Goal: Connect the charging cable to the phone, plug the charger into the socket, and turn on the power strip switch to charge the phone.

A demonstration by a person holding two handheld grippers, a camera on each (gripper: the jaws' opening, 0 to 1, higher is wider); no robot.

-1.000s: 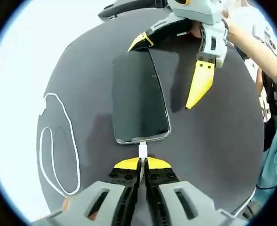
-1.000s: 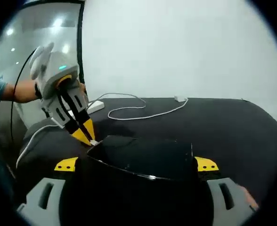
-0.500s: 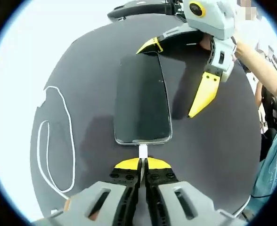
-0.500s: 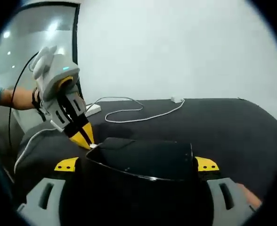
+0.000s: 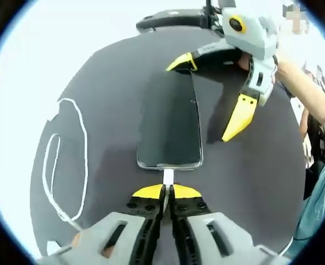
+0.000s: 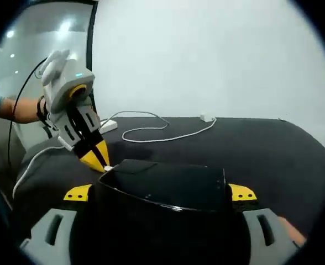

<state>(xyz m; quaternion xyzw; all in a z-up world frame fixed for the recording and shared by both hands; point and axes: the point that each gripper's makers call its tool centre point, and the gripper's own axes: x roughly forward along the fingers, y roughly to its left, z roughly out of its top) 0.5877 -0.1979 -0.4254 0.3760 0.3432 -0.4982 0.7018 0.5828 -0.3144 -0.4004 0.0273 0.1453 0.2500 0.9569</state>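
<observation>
A black phone [image 5: 171, 124] hangs a little above the dark table [image 5: 107, 110], screen up, throwing a shadow. My right gripper [image 5: 211, 91] reaches in from the top right, its yellow jaws straddling the phone's far end. In the right gripper view the phone [image 6: 162, 185] spans the gap between both jaw tips of the right gripper [image 6: 160, 193]. My left gripper [image 5: 167, 193] is shut on the white cable plug [image 5: 167, 178], which meets the phone's near bottom edge. The left gripper [image 6: 96, 157] also shows holding the plug [image 6: 108, 167] at the phone's edge.
The white cable [image 5: 68, 160] lies in loops on the table's left side. In the right gripper view the cable [image 6: 162, 131] runs to a small white charger [image 6: 208, 117] at the far edge, with a white block [image 6: 110, 126] near the left. A person's arm [image 5: 300, 88] holds the right gripper.
Both views have shifted slightly with the hands. The plug stays at the phone's bottom edge and both grips are unchanged.
</observation>
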